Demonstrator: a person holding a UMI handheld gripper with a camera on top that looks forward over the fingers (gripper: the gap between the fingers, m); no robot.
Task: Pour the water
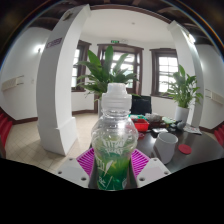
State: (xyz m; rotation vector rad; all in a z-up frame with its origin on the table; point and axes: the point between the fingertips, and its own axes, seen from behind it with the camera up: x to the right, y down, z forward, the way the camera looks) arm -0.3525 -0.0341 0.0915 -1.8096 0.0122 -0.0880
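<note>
A clear plastic bottle [113,140] with a white cap and a green-tinted label stands upright between my fingers. Both magenta pads [88,160] press against its sides, so my gripper [113,168] is shut on the bottle. The bottle looks lifted, with the dark table [190,158] below and beyond it. A white cup [166,147] stands on that table, ahead and to the right of the bottle. The bottle's lower part is hidden below the fingers.
Red items and small objects [152,124] lie on the table behind the cup. A white pillar [58,70] rises to the left. Large potted plants [108,70] and windows stand at the far wall, with another plant [186,92] to the right.
</note>
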